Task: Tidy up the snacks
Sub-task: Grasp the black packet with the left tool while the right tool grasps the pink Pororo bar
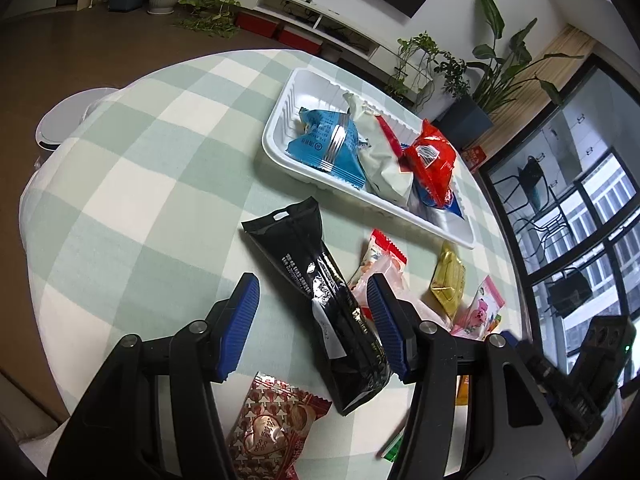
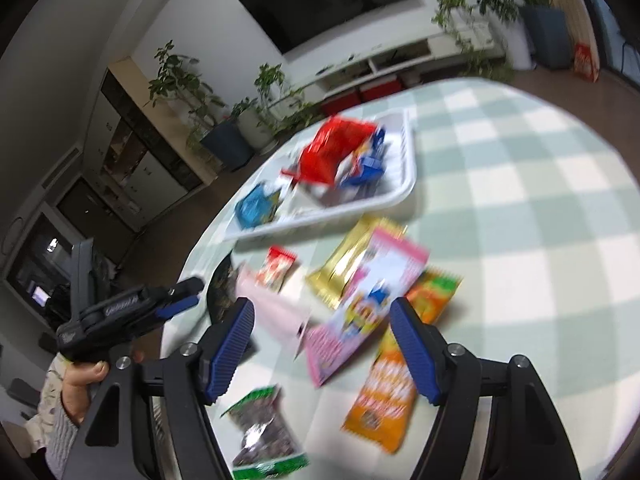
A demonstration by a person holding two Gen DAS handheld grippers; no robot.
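Green-white checked tablecloth (image 1: 140, 168), white tray (image 1: 280, 128), black packet (image 1: 320, 288).

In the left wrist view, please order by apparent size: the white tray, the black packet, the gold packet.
1. white tray
2. black packet, though nearness enlarges it
3. gold packet

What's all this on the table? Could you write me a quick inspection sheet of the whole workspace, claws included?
Surface: round table under a green and white checked cloth.
Job's things: white tray holding blue, white and red packets; black pouch, gold packet, pink packet and orange packet lying loose on the cloth.
Clutter: nothing seen besides snacks.
Claws: left claw open, straddling the black pouch; right claw open above the pink packet.
Cables: nothing seen.
Surroundings: wall television, potted plants, low shelf unit, large windows.
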